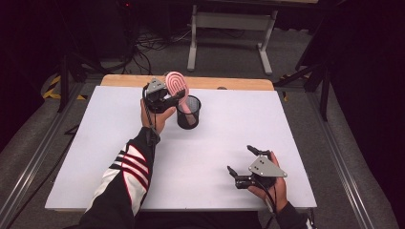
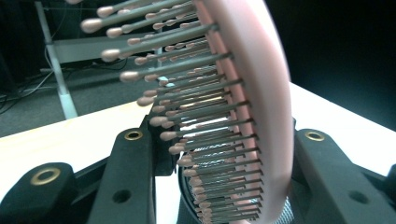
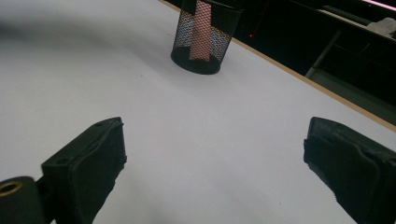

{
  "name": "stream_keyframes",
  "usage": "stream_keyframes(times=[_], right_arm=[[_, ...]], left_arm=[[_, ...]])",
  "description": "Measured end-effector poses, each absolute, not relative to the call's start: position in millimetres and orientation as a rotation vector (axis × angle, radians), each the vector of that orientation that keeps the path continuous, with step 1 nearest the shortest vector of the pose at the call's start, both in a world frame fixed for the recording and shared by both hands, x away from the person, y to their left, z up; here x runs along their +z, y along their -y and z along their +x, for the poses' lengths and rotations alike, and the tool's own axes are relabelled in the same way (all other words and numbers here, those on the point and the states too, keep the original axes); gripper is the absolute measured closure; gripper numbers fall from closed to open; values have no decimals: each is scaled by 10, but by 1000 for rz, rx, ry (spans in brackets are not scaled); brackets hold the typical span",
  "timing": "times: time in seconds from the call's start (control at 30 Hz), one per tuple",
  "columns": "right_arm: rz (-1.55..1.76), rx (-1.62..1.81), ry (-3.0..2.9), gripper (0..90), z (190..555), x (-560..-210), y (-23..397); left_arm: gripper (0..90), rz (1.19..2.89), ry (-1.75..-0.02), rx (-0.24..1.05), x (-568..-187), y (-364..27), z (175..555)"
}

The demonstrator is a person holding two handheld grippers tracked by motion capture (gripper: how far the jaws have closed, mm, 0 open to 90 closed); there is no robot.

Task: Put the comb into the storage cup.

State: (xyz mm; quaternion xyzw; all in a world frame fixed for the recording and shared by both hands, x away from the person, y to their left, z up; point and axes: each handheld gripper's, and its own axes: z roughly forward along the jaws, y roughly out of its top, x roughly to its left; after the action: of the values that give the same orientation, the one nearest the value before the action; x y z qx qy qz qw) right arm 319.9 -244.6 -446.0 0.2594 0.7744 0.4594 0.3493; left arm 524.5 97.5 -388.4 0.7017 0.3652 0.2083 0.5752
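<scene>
The left gripper point(image 1: 177, 95) is pinching a pink hairbrush point(image 1: 177, 83) standing in a black mesh cup point(image 1: 188, 113); the right gripper point(image 1: 242, 161) is resting spread wide.

Bright white table point(image 1: 215, 143), dark surroundings, blurred close-up bristles point(image 2: 187, 116).
</scene>
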Motion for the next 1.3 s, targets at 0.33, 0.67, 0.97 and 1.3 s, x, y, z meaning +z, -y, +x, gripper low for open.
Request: stream_keyframes(times=[0.33, 0.67, 0.97, 1.3], right_arm=[[671, 1189, -2011, 65, 3201, -4464, 2442], [673, 1175, -2014, 65, 3207, -4476, 2435], [674, 1167, -2020, 66, 3211, -4488, 2420], [678, 1156, -2018, 66, 3214, -4490, 2419]], left_arm=[[568, 1666, -868, 511, -3885, -1015, 5256], [550, 1688, -879, 516, -3902, -1070, 5278], [522, 1706, -886, 540, -3919, -1114, 5289], [450, 1721, -898, 574, -3912, -1107, 5279]])
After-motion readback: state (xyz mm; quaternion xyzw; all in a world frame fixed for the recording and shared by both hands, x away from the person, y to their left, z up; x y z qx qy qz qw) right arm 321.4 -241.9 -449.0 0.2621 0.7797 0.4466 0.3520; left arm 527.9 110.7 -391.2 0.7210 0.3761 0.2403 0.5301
